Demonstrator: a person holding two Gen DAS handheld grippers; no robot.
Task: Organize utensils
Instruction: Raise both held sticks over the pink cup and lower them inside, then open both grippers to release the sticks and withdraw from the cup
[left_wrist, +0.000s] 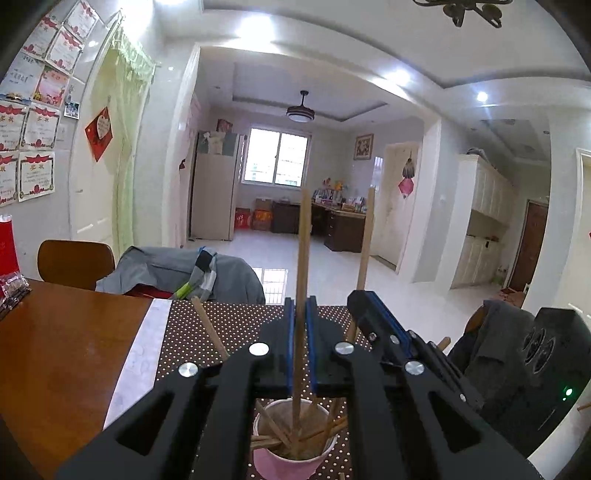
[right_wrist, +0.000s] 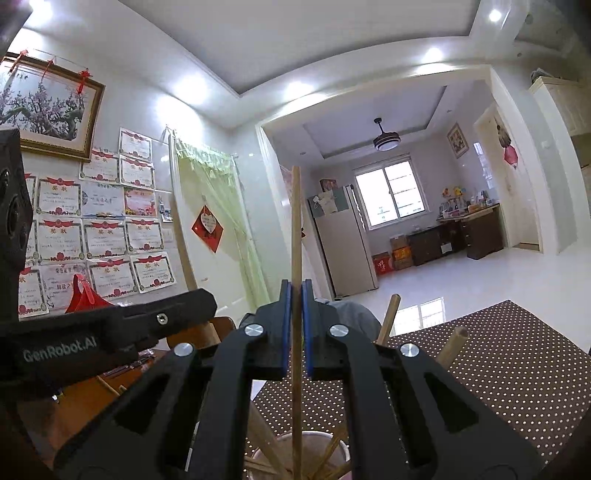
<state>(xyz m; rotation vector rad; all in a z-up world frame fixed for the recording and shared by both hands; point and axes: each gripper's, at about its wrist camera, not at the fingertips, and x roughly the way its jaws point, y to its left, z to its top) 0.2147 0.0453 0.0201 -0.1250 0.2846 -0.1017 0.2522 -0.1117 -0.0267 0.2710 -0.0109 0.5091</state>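
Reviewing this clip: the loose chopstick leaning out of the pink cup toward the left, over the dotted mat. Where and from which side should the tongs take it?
Grip the loose chopstick on its bare upper shaft, above the pink cup, coming from its open left side over the dotted mat. It tilts away from the crowded bundle, so that stretch looks clear. Both the left tongs and right tongs are shut on upright chopsticks, so one would probably need freeing.

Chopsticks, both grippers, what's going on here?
A person holds a gripper in each hand, sorting wooden chopsticks into a pink cup on the dotted table mat. The left gripper is shut on one upright chopstick whose lower end reaches down into the cup. The right gripper is shut on another upright chopstick, also above the cup. Several chopsticks already lean inside the cup. Neither held stick is released yet.
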